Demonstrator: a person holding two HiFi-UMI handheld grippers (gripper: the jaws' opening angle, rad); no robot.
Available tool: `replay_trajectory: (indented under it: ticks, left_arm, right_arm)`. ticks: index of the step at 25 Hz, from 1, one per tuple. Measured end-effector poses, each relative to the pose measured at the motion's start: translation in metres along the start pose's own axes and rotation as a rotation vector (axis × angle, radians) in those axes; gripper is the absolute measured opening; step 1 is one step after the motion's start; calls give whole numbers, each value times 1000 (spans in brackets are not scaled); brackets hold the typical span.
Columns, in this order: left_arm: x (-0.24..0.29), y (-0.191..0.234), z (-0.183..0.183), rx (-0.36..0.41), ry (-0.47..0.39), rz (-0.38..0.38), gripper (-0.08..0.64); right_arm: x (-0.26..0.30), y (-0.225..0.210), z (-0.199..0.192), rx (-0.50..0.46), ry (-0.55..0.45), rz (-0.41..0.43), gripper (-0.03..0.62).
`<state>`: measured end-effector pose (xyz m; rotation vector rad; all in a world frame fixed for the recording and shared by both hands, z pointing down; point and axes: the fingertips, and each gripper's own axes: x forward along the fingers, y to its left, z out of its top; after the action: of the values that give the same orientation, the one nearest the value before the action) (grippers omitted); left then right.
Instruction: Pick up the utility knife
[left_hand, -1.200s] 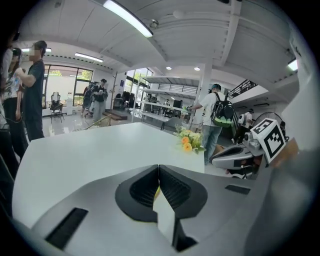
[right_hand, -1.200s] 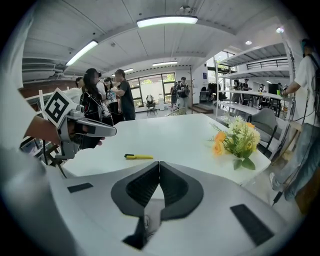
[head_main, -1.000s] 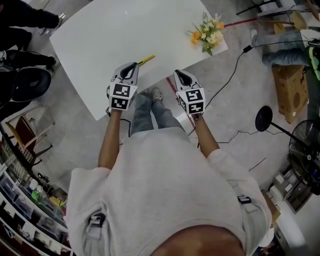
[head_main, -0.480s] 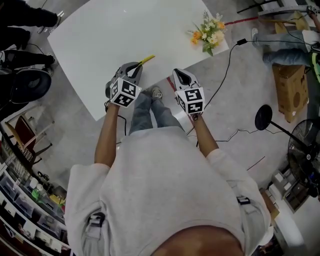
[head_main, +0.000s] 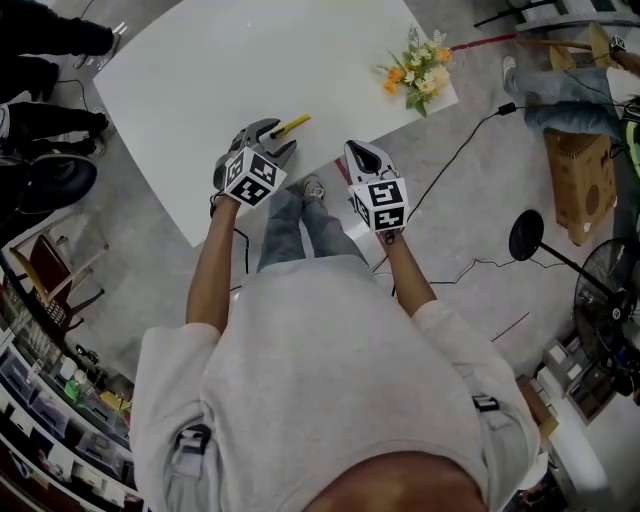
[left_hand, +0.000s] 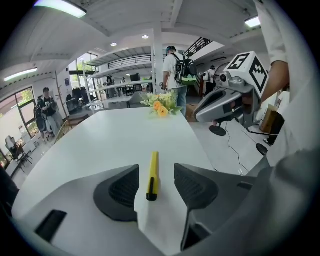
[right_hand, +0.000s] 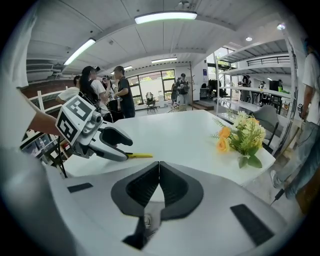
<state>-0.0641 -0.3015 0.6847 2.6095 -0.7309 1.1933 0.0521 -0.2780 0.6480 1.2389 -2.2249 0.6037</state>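
My left gripper (left_hand: 156, 186) is opening its jaws wide, w/ the utility knife (left_hand: 153, 172) lying between the ribbed dark pads (left_hand: 125, 187), touching neither. It's a slim yellow bar w/ a black end, lying flat on the smooth white tabletop (left_hand: 110, 135) near its edge. My right gripper (right_hand: 159, 186) is hovering by that edge, jaws pressing together, nothing btwn them. Orange & yellow flowers (right_hand: 242, 132) are sitting at a corner.

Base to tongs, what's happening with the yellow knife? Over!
Left tongs opening over the utility knife, not gripping. Right tongs shut, empty. Knife flat on the white table. Nothing in the way.
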Motion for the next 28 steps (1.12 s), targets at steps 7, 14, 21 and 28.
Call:
replay_trajectory:
  ticks: [7, 14, 21, 28]
  left_arm:
    - [13, 11, 1, -37, -2, -13, 209]
    - [20, 11, -6, -27, 57, -54, 126]
    - [22, 3, -7, -24, 70, -85, 72]
    - [20, 1, -4, -25, 56, -78, 69]
  right_arm:
    - [-1, -2, 0, 6, 7, -12, 31]
    - [-1, -3, 0, 15, 9, -16, 31]
    - [1, -4, 2, 11, 9, -16, 31]
    - [2, -1, 0, 4, 14, -9, 31]
